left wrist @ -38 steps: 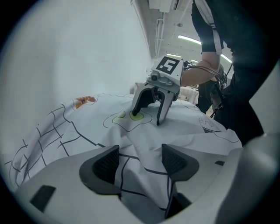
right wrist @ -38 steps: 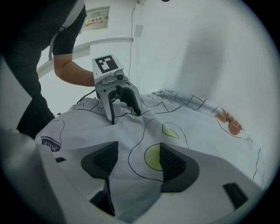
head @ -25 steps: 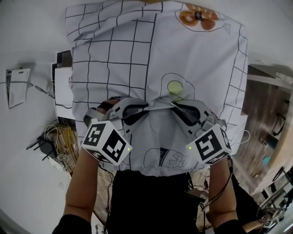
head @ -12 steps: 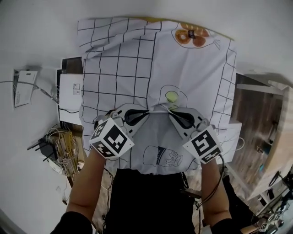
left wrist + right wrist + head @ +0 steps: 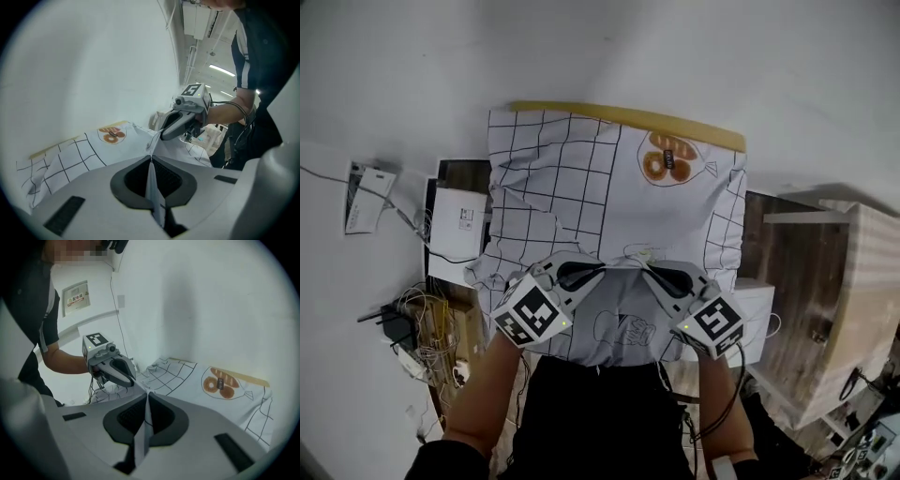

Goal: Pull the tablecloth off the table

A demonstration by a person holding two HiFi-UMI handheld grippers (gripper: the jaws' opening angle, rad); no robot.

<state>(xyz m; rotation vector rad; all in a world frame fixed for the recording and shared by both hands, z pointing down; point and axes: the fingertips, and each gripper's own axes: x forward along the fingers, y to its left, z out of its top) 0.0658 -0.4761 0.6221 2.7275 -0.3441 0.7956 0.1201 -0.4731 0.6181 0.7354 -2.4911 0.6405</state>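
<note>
Pinching a fold of the tablecloth (image 5: 572, 178) in each tool, I hold my left gripper (image 5: 602, 269) and right gripper (image 5: 645, 269) side by side, tips near each other, jaws pressed together on the fabric. The cloth peaks toward the near edge of the table (image 5: 628, 114) and reaches its yellow far edge, with the doughnut print (image 5: 666, 161) by the far right corner.

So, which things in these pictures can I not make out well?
Table: in the head view the tablecloth covers its top; only the yellow far edge shows.
Drawing at the pinched fold: in the head view the bunched cloth, the left tool and the right tool hide most of it.
Label on the white box: in the head view it is too small to read.
</note>
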